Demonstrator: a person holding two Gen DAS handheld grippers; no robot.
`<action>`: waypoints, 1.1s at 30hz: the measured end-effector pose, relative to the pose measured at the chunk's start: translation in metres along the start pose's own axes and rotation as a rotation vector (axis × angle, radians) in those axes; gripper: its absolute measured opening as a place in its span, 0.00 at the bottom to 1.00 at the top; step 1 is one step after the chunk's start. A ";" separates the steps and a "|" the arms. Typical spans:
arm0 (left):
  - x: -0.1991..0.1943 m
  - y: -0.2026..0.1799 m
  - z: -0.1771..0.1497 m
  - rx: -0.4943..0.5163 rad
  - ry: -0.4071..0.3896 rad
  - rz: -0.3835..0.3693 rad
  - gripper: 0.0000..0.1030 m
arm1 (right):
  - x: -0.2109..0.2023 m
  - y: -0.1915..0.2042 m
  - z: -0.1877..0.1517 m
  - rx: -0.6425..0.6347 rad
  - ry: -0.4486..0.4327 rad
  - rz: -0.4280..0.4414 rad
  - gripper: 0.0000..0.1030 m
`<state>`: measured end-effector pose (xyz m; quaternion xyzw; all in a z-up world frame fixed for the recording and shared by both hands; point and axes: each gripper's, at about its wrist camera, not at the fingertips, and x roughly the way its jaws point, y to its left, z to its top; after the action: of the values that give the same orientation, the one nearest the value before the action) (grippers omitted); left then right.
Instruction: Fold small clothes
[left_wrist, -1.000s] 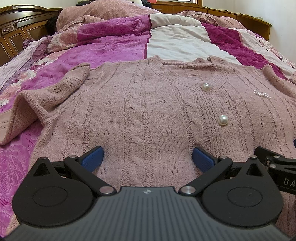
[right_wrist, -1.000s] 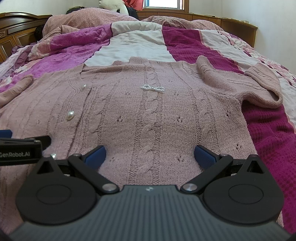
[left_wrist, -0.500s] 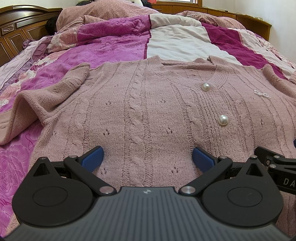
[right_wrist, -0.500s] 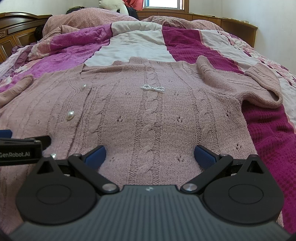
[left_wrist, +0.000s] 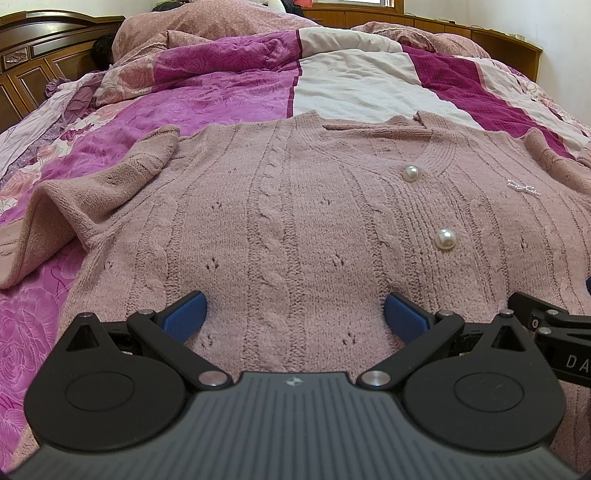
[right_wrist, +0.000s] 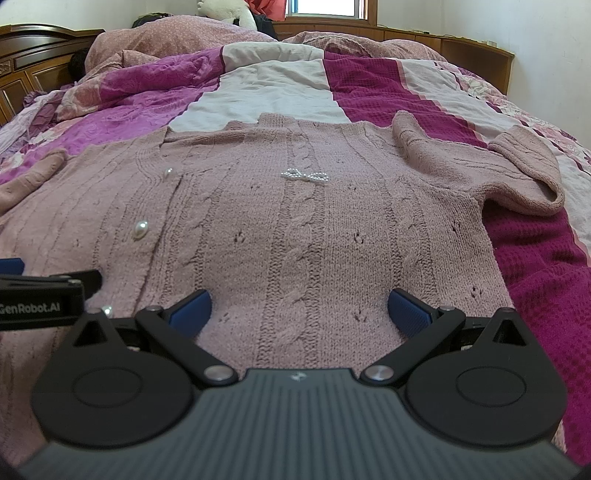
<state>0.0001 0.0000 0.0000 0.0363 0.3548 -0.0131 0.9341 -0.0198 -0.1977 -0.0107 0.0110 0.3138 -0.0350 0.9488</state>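
Nearest the cameras, the left gripper and the right gripper are held side by side with jaws spread wide and nothing between them, low over the hem end of a pink cable-knit cardigan. The cardigan is laid flat, front up, on a magenta patchwork quilt, its pearl buttons fastened and a beaded bow stitched on the chest. No fold appears to have been begun. Farther off, the left sleeve and the right sleeve are spread outward; these are probably best pinched near the cuff and drawn across the body first. Thick knit should be gripped deeply, clear of the buttons, so that layers are not dragged.
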 end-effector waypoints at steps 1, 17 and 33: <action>0.000 0.000 0.000 0.000 0.000 0.000 1.00 | 0.000 0.000 0.000 0.000 0.000 0.000 1.00; 0.000 0.000 0.000 0.000 0.000 0.000 1.00 | 0.001 0.000 0.001 0.011 0.009 0.006 1.00; -0.005 0.005 0.017 -0.010 0.061 -0.017 1.00 | -0.011 -0.012 0.021 0.035 0.019 0.078 1.00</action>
<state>0.0081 0.0041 0.0158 0.0292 0.3834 -0.0182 0.9230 -0.0173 -0.2102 0.0127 0.0400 0.3217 -0.0032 0.9460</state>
